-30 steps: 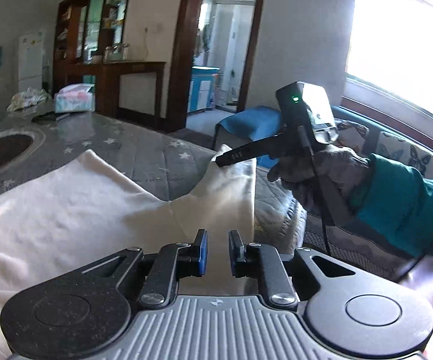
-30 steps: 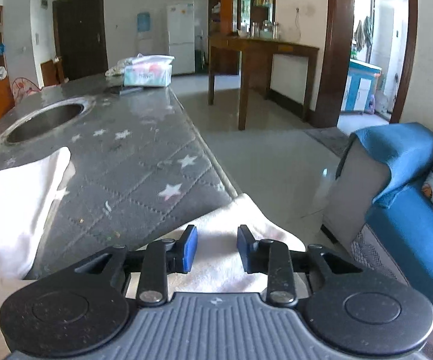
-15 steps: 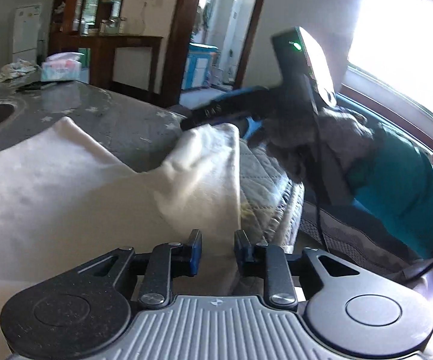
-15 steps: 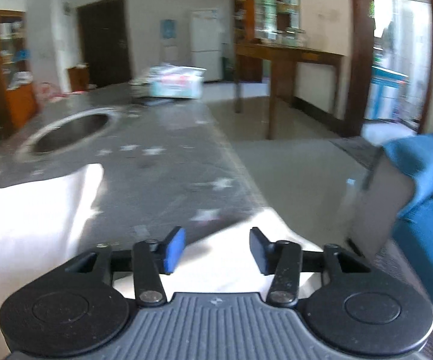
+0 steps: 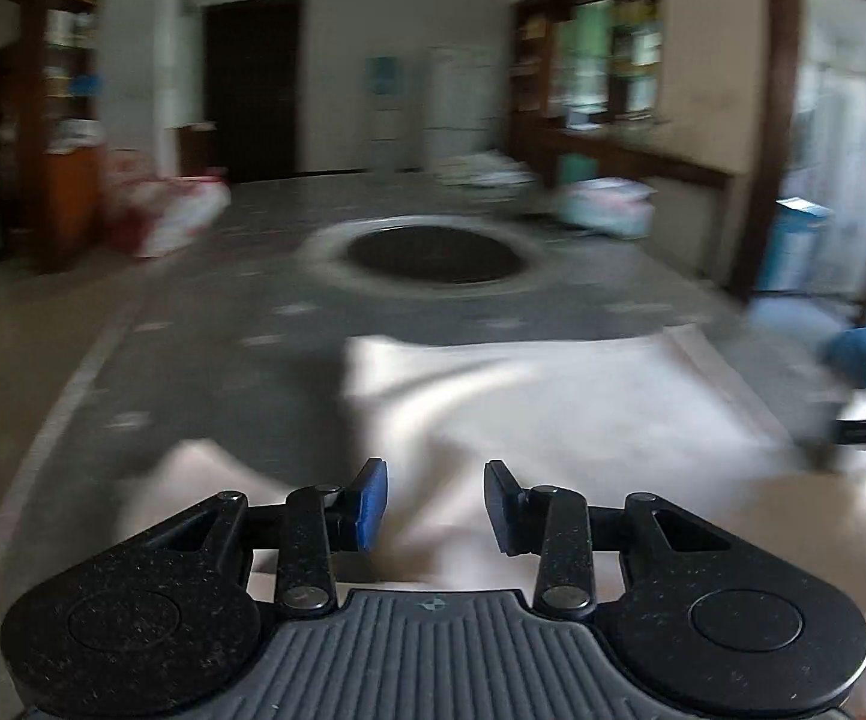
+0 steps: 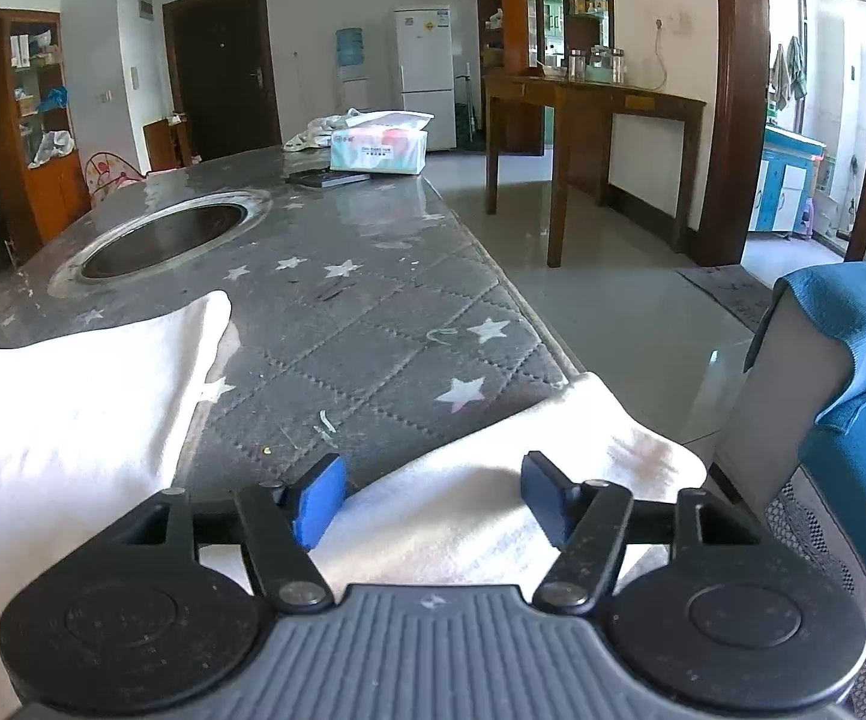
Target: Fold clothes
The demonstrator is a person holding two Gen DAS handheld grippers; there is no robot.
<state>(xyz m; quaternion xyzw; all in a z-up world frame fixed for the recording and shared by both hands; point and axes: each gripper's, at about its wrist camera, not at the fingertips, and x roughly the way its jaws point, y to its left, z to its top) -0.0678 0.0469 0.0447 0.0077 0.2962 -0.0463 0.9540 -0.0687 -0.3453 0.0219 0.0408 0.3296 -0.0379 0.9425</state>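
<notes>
A white garment (image 5: 553, 408) lies spread on the grey star-patterned table (image 5: 204, 360). In the blurred left wrist view my left gripper (image 5: 436, 501) hovers over its near part, jaws opening, pads clear of the cloth. In the right wrist view the same garment shows as a flat panel (image 6: 72, 408) at the left and a sleeve-like corner (image 6: 553, 468) hanging at the table's right edge. My right gripper (image 6: 433, 495) is over that corner, jaws opening wide, cloth lying below and between them but not pinched.
A round metal-rimmed hole (image 6: 162, 237) is sunk in the table (image 6: 372, 324) farther back. A tissue box (image 6: 378, 147) and a dark flat object (image 6: 327, 178) sit at the far end. A blue-covered sofa (image 6: 853, 360) stands right of the table. A wooden side table (image 6: 589, 114) stands beyond.
The left gripper swung left, away from the right hand, now facing down the table, and its jaws widened off the cloth. The right gripper's jaws spread apart, letting the corner rest.
</notes>
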